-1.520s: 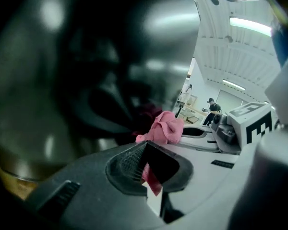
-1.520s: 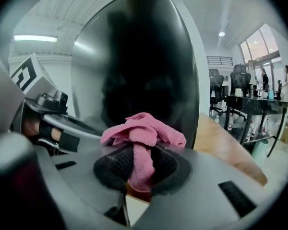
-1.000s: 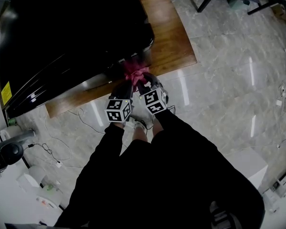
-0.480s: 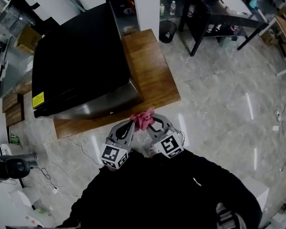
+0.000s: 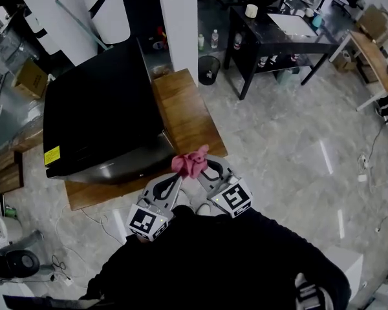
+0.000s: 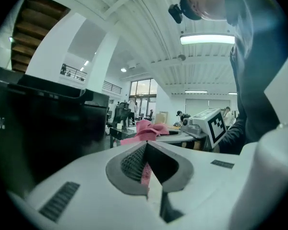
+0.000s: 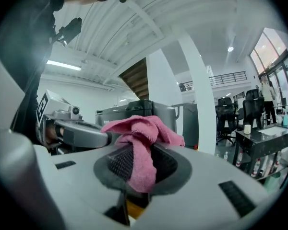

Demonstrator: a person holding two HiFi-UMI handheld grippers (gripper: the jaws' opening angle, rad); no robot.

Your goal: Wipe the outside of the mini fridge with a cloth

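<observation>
The black mini fridge [image 5: 97, 121] stands on a low wooden platform [image 5: 187, 118] in the head view. Just off its near right corner, a bunched pink cloth [image 5: 189, 162] hangs between my two grippers, apart from the fridge. My left gripper [image 5: 178, 177] and right gripper [image 5: 204, 169] point inward at each other. The left gripper view shows its jaws shut on a thin strip of the cloth [image 6: 145, 169], with the fridge [image 6: 38, 123] dark on the left. In the right gripper view the jaws are shut on a thick fold of the cloth [image 7: 141, 147].
A white pillar [image 5: 178, 18] and a small black bin [image 5: 209, 66] stand behind the platform. A black desk [image 5: 278, 37] with bottles is at the back right. Cables [image 5: 110, 221] lie on the tiled floor near my feet, and a cardboard box [image 5: 29, 79] sits far left.
A second ago the cloth was pressed on the fridge's near corner. Both grippers have since drawn it back off the fridge, and the head has risen, so more of the room shows.
</observation>
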